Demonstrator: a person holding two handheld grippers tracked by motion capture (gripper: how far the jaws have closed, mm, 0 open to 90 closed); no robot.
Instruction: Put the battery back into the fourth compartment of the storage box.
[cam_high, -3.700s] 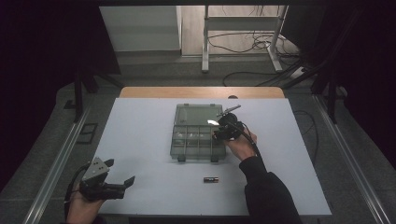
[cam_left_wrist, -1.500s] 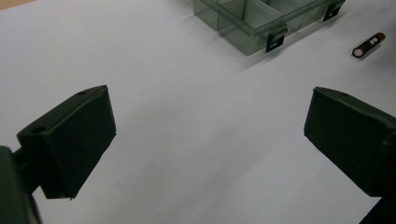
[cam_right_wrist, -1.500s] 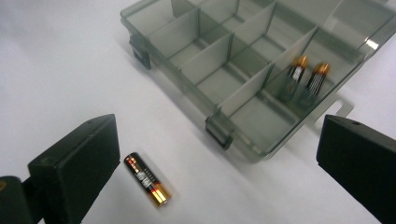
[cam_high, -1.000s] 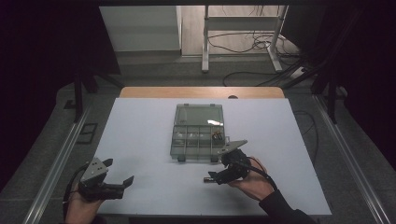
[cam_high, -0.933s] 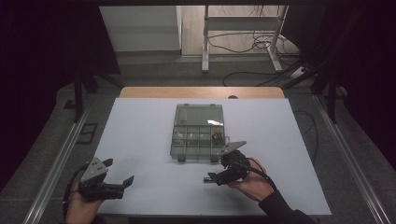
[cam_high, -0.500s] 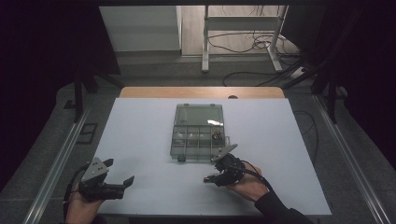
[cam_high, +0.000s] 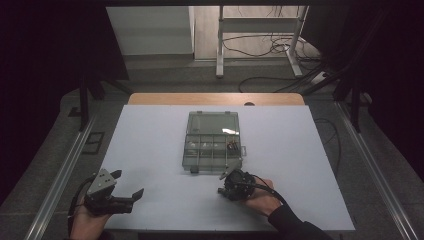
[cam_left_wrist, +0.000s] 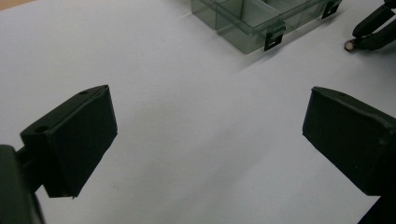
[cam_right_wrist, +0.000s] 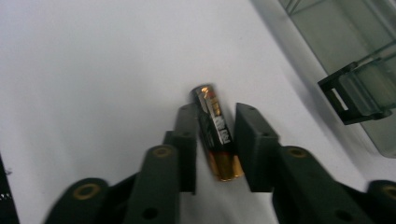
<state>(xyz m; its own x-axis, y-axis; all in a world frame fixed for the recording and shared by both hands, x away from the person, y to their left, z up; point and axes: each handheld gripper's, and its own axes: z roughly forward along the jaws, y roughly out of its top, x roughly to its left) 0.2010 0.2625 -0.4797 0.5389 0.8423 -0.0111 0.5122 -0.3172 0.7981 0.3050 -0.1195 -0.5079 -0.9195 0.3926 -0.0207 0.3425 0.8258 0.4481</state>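
Battery (cam_right_wrist: 215, 135) lies on the white bench (cam_high: 160, 145) just before the compartment box (cam_high: 212, 142), right gripper (cam_right_wrist: 215, 140) jaws closing around its mid-body, left gripper (cam_left_wrist: 205, 135) jaws spread idle; judged light, rigid, slick, prone to rolling—pinch the barrel centre.

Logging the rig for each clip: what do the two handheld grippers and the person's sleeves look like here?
Both grippers are black. The left gripper carries a grey three-cornered plate and has broad, blocky fingers. The right gripper trails a black cable; its linkage arms show brass-coloured rivets. A dark sleeve covers the right forearm.
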